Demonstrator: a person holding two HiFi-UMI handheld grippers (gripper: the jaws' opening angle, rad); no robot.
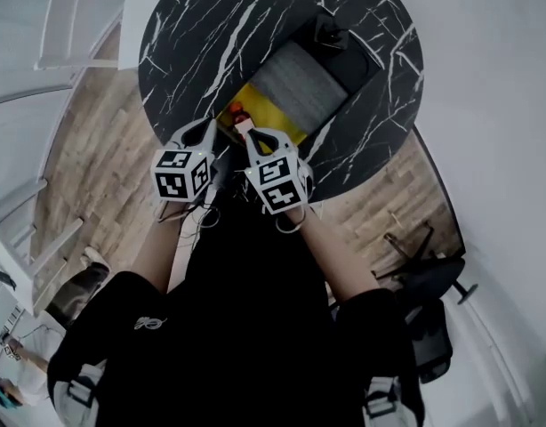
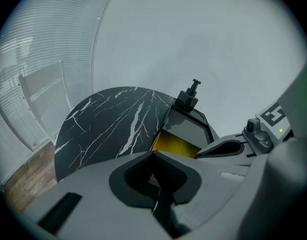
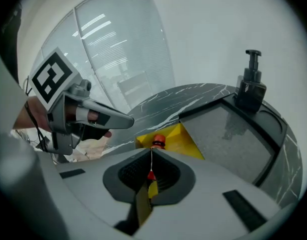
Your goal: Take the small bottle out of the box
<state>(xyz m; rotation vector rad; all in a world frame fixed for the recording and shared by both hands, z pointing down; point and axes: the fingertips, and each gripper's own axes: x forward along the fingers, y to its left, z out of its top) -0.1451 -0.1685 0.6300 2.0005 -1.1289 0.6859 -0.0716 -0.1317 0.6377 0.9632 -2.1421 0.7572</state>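
Note:
The small bottle's orange-red cap (image 3: 158, 143) pokes up from the open yellow box (image 3: 182, 138) at the near edge of the round black marble table (image 1: 202, 34). In the head view the cap (image 1: 238, 112) shows just beyond my two grippers. My right gripper (image 3: 151, 152) is shut and empty, its tips a little short of the cap and just above the box. My left gripper (image 2: 153, 155) is also shut on nothing, beside the right one and left of the yellow box (image 2: 176, 145). The bottle's body is hidden in the box.
A black tray (image 3: 273, 120) with a grey mat lies behind the yellow box, with a black pump dispenser (image 3: 251, 86) at its far corner. A white chair (image 1: 77, 25) stands left of the table, a black office chair (image 1: 433, 278) at the right on the wooden floor.

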